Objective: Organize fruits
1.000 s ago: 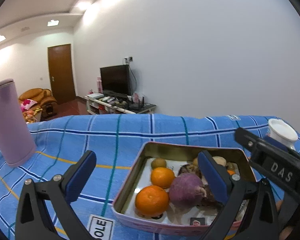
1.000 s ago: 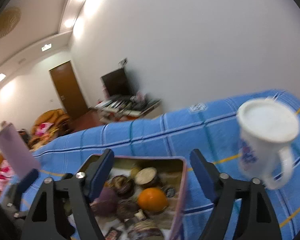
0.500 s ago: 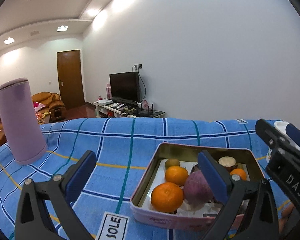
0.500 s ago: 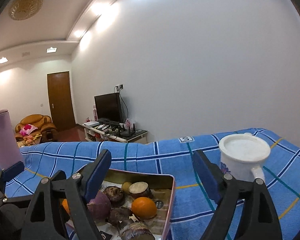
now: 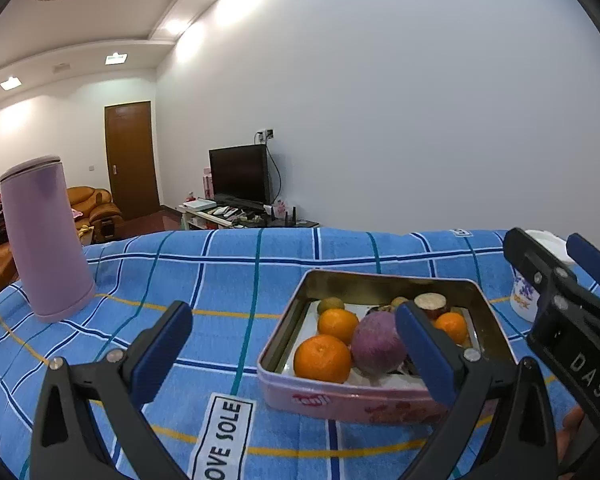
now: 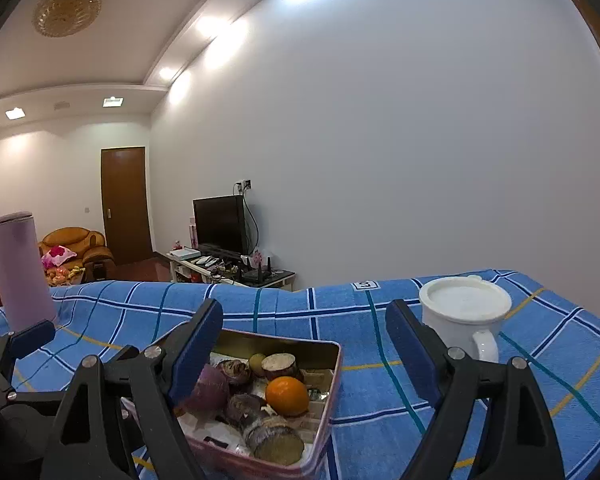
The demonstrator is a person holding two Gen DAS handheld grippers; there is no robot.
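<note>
**Both grippers wide apart over the fruit tin**

A shallow pink metal tin [image 5: 342,398] with a gold inside sits on the blue checked cloth [image 5: 228,280] that covers the table. In it lie three round oranges, the largest [image 5: 322,358] at the near left corner, a dull purple round fruit [image 5: 378,346] touching it, a small green-brown fruit [image 5: 330,304] at the far side, and a cut brown piece with a pale face [image 5: 430,303].

The left gripper [image 5: 296,344] hangs level with the tin's near left corner, its blue-padded jaws spread wide with nothing between them; its right finger crosses in front of the tin. The right gripper [image 6: 304,340] stands above the tin's right half, jaws wide too and empty, not touching any fruit.

A tall lilac plastic tumbler [image 5: 46,236] stands upright well to the left of the tin. A white ceramic mug with a lid [image 6: 464,316] stands to the right, apart from the tin.
</note>
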